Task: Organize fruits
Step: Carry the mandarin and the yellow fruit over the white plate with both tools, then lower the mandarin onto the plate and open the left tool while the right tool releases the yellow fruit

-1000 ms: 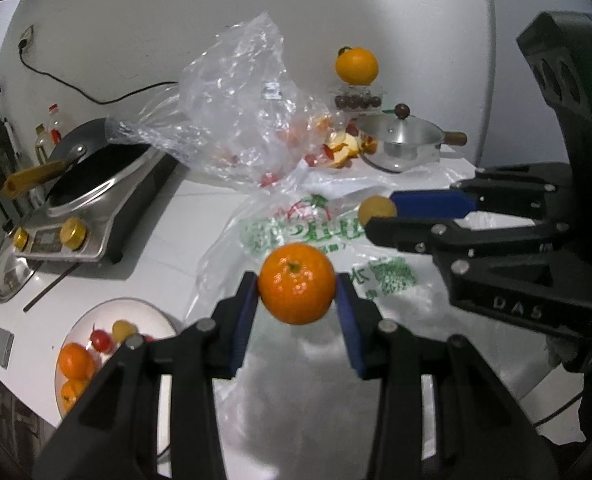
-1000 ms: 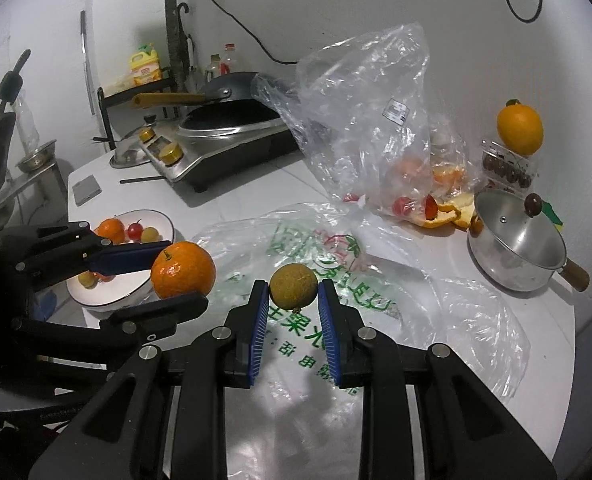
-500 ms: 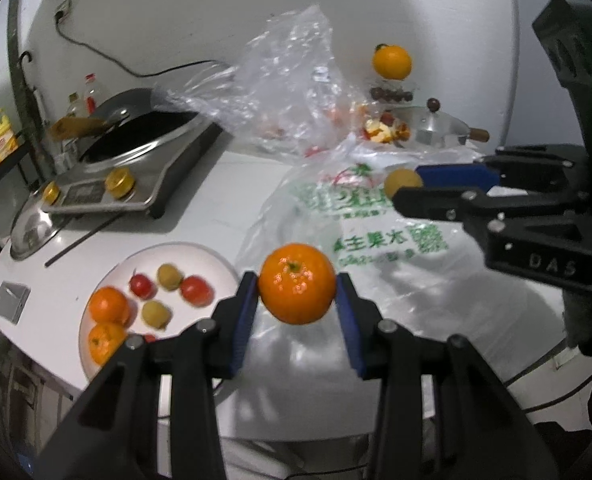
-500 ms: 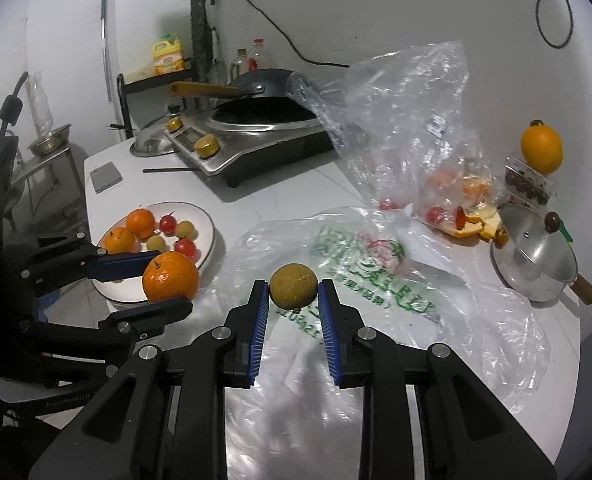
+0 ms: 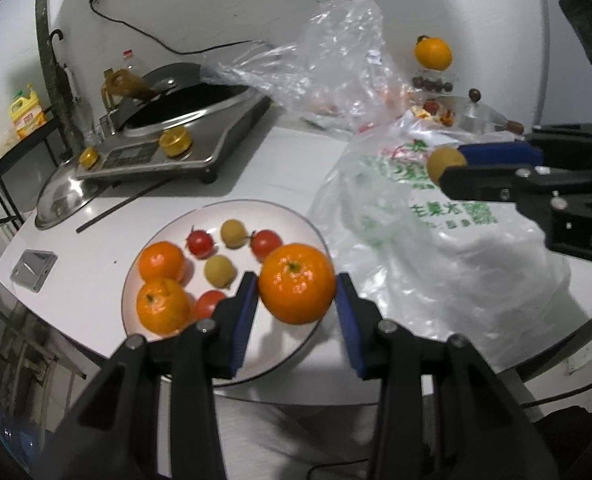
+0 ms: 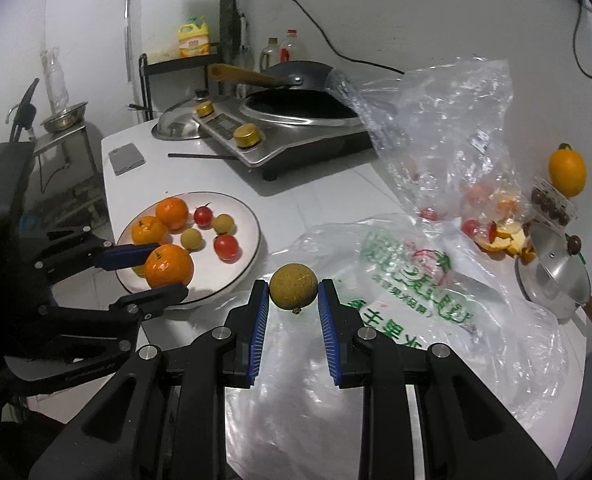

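Step in hand: set the orange (image 5: 297,282) on the white plate (image 5: 256,208), by my reading; the fruit hangs over the plate's near-right part, above bare china
Doing it well: lower until the orange is just above the plate before spreading the fingers, or it may roll into the cherry tomato (image 5: 265,242) or off the rim; aim for the empty patch, clear of the two oranges (image 5: 162,280) lying at the plate's left
Left gripper (image 5: 296,304): blue pads pressed on both sides of the orange, spread wide around it
Left pose: reaches forward over the table edge, fingers about level, fruit held off the plate
Right gripper (image 6: 293,308): closed narrowly on a small brown-yellow round fruit (image 6: 294,287)
Right pose: held above the printed plastic bag (image 6: 408,280), just right of the plate, level, apparently waiting its turn
Risk: the two grippers are near each other; release one at a time
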A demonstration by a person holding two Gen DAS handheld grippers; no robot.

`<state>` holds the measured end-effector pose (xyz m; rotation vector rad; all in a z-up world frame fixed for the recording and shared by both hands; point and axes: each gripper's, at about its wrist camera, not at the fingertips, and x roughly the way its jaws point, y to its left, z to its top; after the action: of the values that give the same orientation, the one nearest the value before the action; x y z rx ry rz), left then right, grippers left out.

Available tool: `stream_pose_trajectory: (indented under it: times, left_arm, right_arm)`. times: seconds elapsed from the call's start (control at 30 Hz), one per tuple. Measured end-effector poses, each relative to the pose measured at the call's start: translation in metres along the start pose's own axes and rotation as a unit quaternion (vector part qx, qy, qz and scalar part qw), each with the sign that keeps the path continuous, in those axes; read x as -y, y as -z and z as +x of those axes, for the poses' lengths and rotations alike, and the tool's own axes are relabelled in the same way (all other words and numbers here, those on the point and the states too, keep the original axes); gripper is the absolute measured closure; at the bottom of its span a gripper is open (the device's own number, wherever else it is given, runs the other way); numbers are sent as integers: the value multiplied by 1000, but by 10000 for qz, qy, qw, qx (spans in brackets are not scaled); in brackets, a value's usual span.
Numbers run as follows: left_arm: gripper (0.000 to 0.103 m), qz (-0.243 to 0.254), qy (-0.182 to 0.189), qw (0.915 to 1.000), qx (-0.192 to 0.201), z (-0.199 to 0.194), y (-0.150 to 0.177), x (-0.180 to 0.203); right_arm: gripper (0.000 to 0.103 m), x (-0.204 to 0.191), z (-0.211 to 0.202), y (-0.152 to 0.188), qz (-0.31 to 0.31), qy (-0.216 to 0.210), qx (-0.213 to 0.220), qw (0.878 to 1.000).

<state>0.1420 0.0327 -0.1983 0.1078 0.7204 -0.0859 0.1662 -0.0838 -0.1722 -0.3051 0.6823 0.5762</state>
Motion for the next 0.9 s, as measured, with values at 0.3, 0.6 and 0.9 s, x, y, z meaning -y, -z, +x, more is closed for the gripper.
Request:
stream_pose_trajectory:
  times: [0.3, 0.6, 0.9]
  left_arm:
    - [63, -26, -100, 9999, -112, 19, 3, -12]
    - [63, 68, -251, 9994, -236, 43, -4, -16]
    - [62, 113, -384, 9982, -442, 63, -9, -20]
  right_arm:
    - [75, -10, 15, -4, -85, -107, -113, 9998]
    - [76, -6, 34, -6, -57, -195, -210, 9996]
    - [75, 2, 50, -8, 3, -301, -252, 9992]
